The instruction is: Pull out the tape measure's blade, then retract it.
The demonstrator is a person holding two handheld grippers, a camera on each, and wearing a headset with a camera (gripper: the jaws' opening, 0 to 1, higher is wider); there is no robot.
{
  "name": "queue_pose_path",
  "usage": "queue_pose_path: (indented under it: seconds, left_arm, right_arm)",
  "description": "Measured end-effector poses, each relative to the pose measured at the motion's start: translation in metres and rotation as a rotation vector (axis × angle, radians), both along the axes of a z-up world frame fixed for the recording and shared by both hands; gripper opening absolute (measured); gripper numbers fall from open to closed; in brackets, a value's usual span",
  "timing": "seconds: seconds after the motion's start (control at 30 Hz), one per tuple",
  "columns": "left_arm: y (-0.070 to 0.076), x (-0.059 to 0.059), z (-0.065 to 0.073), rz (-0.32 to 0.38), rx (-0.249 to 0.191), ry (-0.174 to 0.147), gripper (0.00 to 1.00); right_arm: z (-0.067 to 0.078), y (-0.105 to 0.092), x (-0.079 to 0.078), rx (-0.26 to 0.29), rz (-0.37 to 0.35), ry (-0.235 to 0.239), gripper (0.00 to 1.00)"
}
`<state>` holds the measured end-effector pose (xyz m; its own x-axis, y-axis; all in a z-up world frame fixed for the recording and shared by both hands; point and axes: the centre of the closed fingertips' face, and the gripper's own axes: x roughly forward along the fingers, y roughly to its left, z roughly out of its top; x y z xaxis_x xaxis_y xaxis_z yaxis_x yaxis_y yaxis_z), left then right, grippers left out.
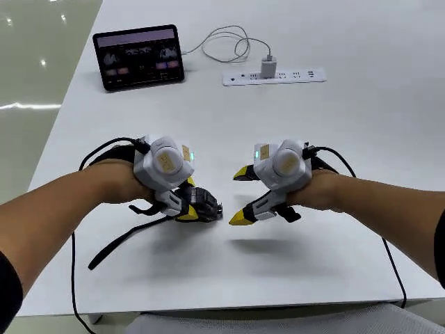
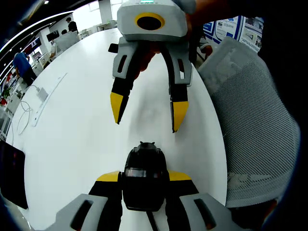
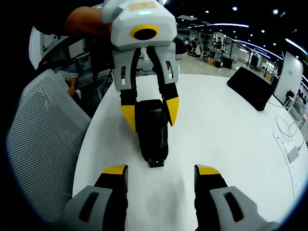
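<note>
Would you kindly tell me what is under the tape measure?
The bare white table lies below the tape measure, which the left gripper clamps from both sides. The tape measure's underside is hidden, so I cannot tell whether it touches the surface.

Tape measure (image 1: 207,207) on the table (image 1: 348,125), in your left gripper (image 1: 189,198) — right gripper (image 1: 240,197) opposite, tablet (image 1: 139,57) and power strip (image 1: 274,76) behind.
</note>
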<state>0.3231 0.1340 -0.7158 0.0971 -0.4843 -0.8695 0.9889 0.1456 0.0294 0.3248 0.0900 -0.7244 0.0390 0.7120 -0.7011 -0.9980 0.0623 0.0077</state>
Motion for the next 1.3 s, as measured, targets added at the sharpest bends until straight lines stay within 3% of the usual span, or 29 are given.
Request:
queue_pose_path:
  seconds: [0.17,0.37,0.77,1.23,1.3]
  left_arm:
    - [-0.001,0.000,0.000,0.002,-0.013,0.014,0.30]
    - [-0.001,0.000,-0.001,0.006,-0.018,0.016,0.30]
    - [-0.003,-0.001,-0.001,0.001,-0.018,0.023,0.31]
    - [-0.003,0.002,-0.003,0.023,-0.027,0.037,0.31]
    - [-0.003,0.001,-0.003,0.016,-0.026,0.036,0.31]
  right_arm:
    - [-0.016,0.000,-0.006,-0.048,0.037,0.000,0.41]
    - [-0.018,0.006,0.002,-0.017,-0.005,0.025,0.33]
    - [-0.024,0.012,-0.004,-0.033,0.035,0.020,0.27]
    - [-0.029,0.018,-0.006,-0.053,0.063,-0.014,0.14]
    - [-0.029,0.019,-0.006,-0.050,0.097,-0.052,0.12]
